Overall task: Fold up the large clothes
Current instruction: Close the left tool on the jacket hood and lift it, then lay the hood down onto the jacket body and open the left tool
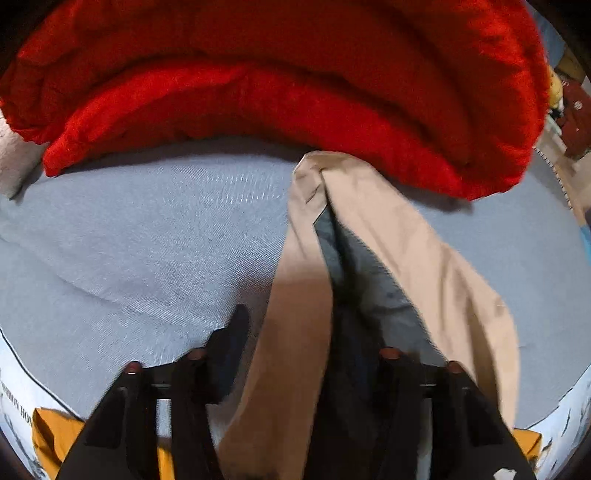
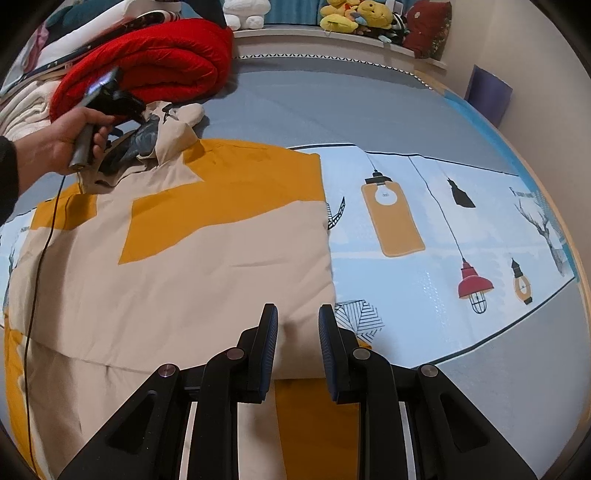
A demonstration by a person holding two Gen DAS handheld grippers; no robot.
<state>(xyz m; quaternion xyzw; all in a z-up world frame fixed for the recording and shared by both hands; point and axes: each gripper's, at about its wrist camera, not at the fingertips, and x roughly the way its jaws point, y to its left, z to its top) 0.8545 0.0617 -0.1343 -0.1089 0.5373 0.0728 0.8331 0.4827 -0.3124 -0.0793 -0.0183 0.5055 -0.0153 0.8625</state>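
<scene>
A large beige and mustard-yellow garment [image 2: 184,258] lies spread flat on the bed. Its beige hood with grey lining [image 1: 369,236] hangs from my left gripper [image 1: 295,332], which is shut on it and holds it lifted toward the red blanket. In the right wrist view the left gripper [image 2: 140,114] shows at the garment's far end, in a hand, with the hood [image 2: 173,125] bunched at its fingers. My right gripper [image 2: 298,317] is open, low over the garment's near right edge, with beige cloth between the fingertips [image 2: 269,332].
A rolled red blanket [image 1: 277,81] lies just beyond the hood, also in the right wrist view [image 2: 159,59]. The bed has a grey sheet [image 1: 147,240] and a lamp-printed cover [image 2: 443,229]. Plush toys [image 2: 354,14] sit on the headboard shelf. A cable [image 2: 40,258] crosses the garment's left side.
</scene>
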